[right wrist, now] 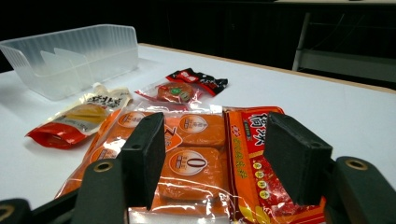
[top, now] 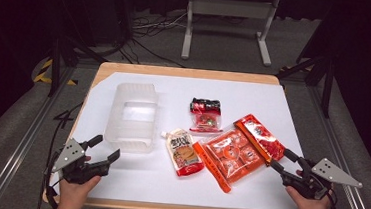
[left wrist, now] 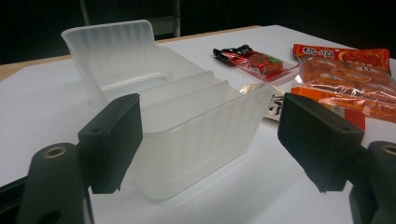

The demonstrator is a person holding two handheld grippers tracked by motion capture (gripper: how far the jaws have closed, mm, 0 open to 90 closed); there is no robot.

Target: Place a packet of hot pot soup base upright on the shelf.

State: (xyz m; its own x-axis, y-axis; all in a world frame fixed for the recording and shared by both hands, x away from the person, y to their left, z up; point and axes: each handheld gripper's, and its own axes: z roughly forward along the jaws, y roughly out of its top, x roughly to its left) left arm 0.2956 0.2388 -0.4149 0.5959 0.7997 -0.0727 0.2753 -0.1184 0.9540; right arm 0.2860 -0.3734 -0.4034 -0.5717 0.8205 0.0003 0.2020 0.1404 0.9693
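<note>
Two tools spread, empty: right tool [top: 278, 161] aimed at big orange snack pack [top: 237, 151] flat on counter [top: 274, 101]; left tool [top: 105, 147] near clear bin [top: 132, 115]. Best pinch pack's near edge, lift level, clear neighbouring pouch [top: 184, 152].

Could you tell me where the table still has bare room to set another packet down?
The white table is bare along its far edge, behind the translucent bin and small red packet, and along the near edge. It is crowded centre-right, where the spouted pouch and large orange pack lie close together.
</note>
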